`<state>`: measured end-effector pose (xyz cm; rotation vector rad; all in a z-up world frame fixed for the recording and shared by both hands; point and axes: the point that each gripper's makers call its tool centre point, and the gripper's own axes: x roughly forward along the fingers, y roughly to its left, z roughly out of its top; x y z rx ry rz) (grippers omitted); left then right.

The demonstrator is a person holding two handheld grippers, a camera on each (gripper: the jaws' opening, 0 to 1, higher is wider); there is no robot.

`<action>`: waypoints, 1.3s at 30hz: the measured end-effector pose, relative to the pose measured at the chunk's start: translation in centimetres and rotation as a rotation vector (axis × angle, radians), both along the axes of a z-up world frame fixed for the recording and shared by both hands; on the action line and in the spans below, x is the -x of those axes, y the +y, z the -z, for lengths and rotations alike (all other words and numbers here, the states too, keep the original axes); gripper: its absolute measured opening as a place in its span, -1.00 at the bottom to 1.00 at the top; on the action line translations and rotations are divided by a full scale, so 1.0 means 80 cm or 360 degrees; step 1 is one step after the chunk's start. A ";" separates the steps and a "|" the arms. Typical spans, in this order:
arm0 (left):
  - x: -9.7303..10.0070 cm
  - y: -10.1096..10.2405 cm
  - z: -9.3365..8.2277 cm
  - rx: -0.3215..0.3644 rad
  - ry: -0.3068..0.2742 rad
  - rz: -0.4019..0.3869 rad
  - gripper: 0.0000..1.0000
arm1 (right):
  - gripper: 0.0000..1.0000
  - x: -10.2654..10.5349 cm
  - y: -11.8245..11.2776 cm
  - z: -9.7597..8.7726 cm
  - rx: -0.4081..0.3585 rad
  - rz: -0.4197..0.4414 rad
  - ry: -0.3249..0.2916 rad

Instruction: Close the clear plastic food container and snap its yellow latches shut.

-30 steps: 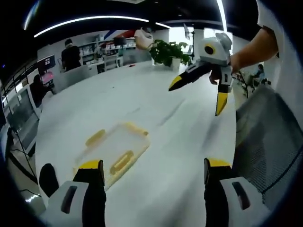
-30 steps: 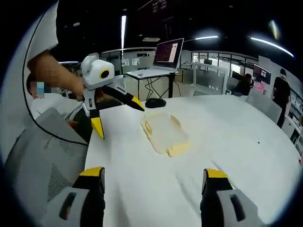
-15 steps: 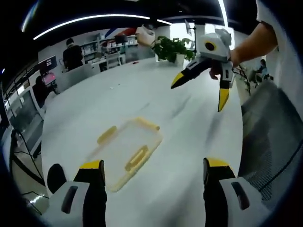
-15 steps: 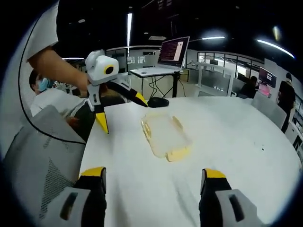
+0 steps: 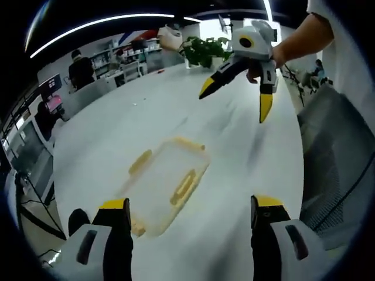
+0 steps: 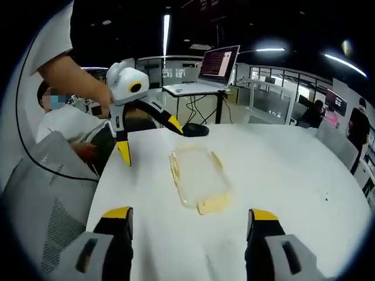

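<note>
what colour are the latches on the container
Yellow latches on the clear container, best in the left gripper view.

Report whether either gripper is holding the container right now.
Neither. The container lies alone on the white table; the left gripper and right gripper hover open above it.

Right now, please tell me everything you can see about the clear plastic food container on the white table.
The clear plastic food container is a shallow, see-through rectangle with rounded corners and yellow latches along its edges. It lies flat on the white table, and nothing touches it. Whether the lid is fully seated or the latches are snapped cannot be told. In the right gripper view it lies ahead, between and beyond that claw's two jaws. The left claw hangs open in the air near its far end, and the right claw is open too.
</note>
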<state>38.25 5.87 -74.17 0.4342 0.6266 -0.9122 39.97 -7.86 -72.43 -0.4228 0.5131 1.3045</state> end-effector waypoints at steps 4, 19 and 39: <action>-0.005 0.011 0.003 -0.0044 0.0003 0.0025 0.61 | 0.55 -0.007 0.005 0.003 0.0027 -0.0025 -0.0015; -0.016 0.035 0.015 -0.0168 0.0012 0.0106 0.59 | 0.57 -0.022 0.033 0.016 0.0097 -0.0148 -0.0069; -0.045 0.070 0.036 -0.0420 -0.0007 0.0298 0.51 | 0.39 -0.041 0.044 0.041 0.0234 -0.0287 -0.0028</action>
